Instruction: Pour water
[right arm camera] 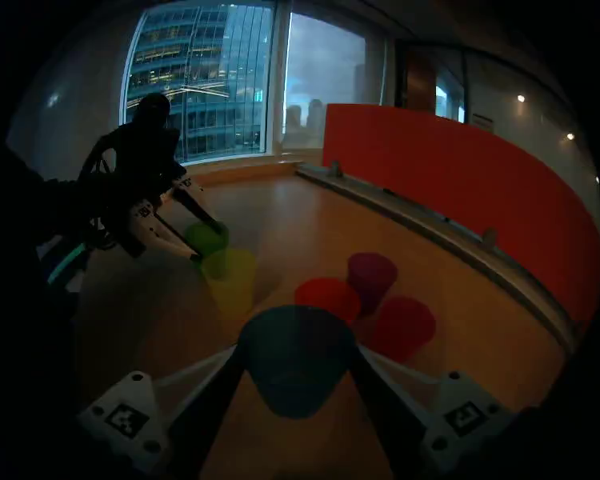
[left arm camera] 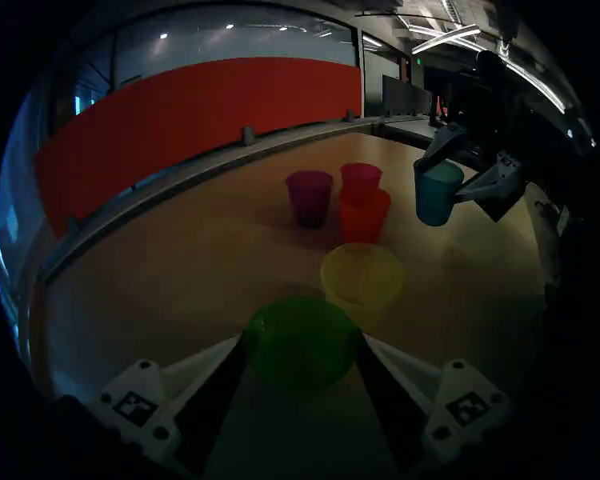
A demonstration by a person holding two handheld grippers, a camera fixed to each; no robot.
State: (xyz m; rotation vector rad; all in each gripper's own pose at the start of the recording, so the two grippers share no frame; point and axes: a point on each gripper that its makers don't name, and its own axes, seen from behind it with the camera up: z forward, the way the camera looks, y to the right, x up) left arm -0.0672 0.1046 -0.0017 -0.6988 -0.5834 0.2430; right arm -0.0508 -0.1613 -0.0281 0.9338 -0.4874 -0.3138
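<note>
Green cup (left arm camera: 300, 336) in left gripper (left arm camera: 302, 349); teal cup (right arm camera: 294, 370) in right gripper (right arm camera: 296, 352)

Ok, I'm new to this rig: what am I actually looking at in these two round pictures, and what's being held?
No robot arm here: these are two hand-held two-finger grippers, each carrying a fisheye camera that looks forward along its own fingers. In the left gripper view, the left gripper is closed on a green cup. In the right gripper view, the right gripper is closed on a teal cup. Each view also catches the other gripper farther off. On the wooden table stand a yellow cup, an orange cup, a red cup and a purple cup.
</note>
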